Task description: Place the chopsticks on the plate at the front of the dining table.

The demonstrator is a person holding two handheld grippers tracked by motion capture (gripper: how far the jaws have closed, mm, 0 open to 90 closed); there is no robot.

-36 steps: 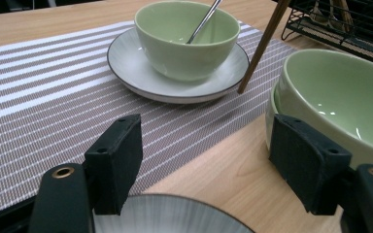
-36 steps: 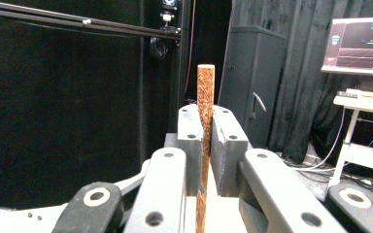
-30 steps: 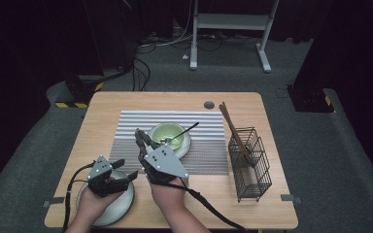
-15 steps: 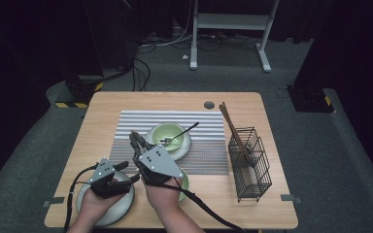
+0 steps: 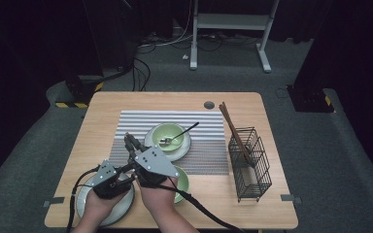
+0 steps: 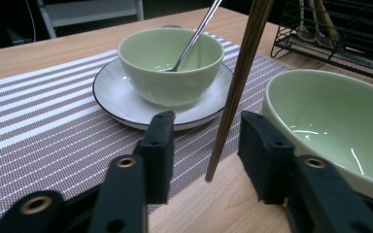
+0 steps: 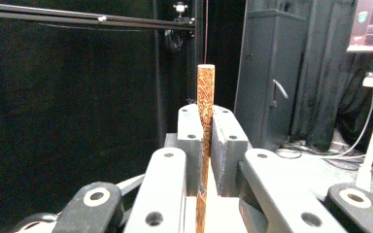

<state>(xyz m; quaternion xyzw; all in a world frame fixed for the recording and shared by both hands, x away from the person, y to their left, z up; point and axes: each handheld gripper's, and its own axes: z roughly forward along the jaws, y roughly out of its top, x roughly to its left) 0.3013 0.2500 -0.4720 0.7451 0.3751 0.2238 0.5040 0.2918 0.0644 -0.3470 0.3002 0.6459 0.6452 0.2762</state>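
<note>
The right tool [image 7: 205, 126] pinches slender brown wooden chopsticks [image 6: 237, 82] upright, tips hanging at twelve o'clock between the left tool's [image 6: 206, 143] parted jaws.

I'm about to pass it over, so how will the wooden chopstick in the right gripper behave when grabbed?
The chopstick looks stiff: it stands straight, clamped by the right gripper. Thin wood, so probably light. Its tip hangs between the left gripper's open fingers and might pivot.

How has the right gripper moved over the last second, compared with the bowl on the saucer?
Yes. The right gripper, shut on a chopstick, has drawn back toward the person, away from the bowl on the saucer.
</note>
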